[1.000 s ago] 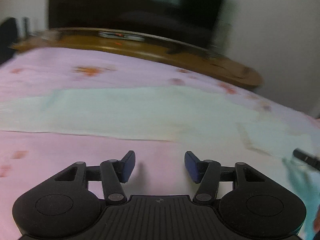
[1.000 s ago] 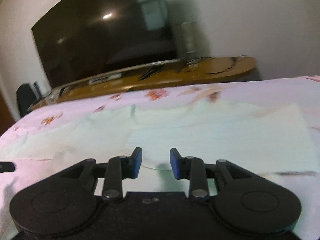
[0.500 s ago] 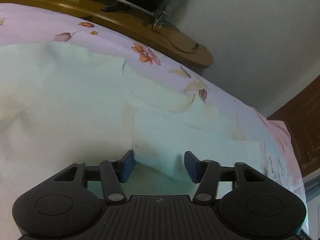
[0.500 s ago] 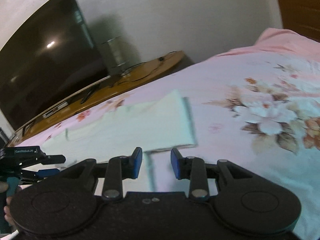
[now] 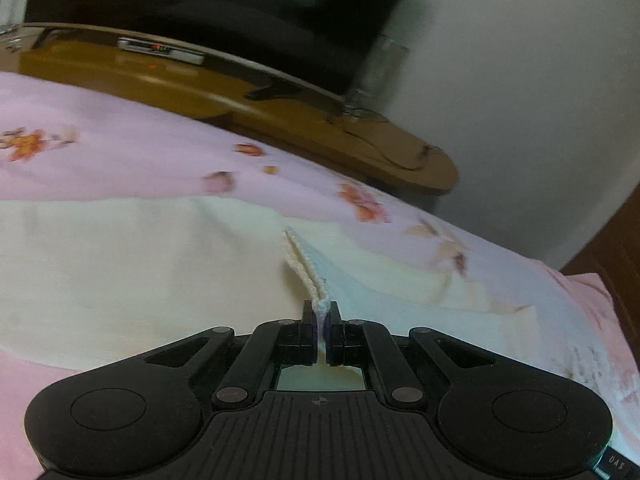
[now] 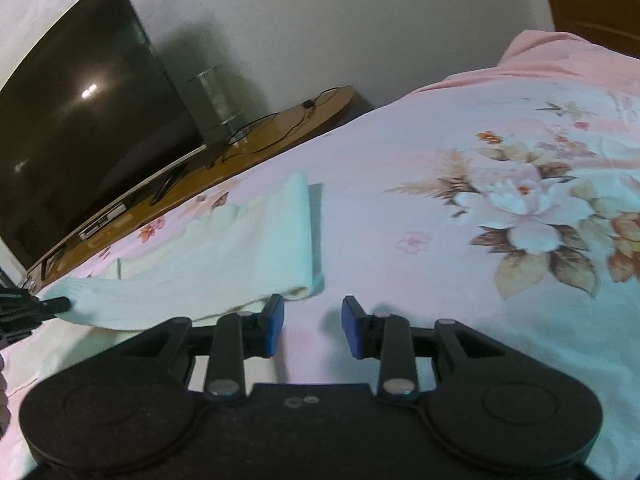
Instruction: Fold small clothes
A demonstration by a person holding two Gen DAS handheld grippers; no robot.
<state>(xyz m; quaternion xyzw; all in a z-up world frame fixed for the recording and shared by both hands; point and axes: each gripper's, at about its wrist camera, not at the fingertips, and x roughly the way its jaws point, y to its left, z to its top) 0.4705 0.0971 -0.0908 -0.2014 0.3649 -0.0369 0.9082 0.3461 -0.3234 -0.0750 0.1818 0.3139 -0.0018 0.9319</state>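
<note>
The pale knit garment [image 5: 120, 272] lies spread on the pink flowered bedsheet [image 5: 120, 152], its ribbed sleeve [image 6: 256, 248] stretching toward the foot of the bed. My left gripper [image 5: 321, 320] is pinched tight on a fold of its edge, and the ribbed hem stands up in a thin ridge that runs away from my fingertips. That hand tilts downward over the cloth, low and near the fabric. From my right wrist view the same left gripper [image 6: 60, 303] shows at the left edge, its tip meeting the near end of the sleeve.

My right gripper [image 6: 313, 322] also slopes down toward the bed, just beside the sleeve's cuffed corner. Its blue pads [image 6: 274, 322] stand partly apart with only bare sheet between them; the left pad sits just at the hem, though I cannot tell whether it touches.

Beyond the bed runs a curved wooden shelf [image 5: 280, 120] with cables on it, and above it a dark television [image 6: 80, 120] against a pale wall [image 6: 320, 20].
</note>
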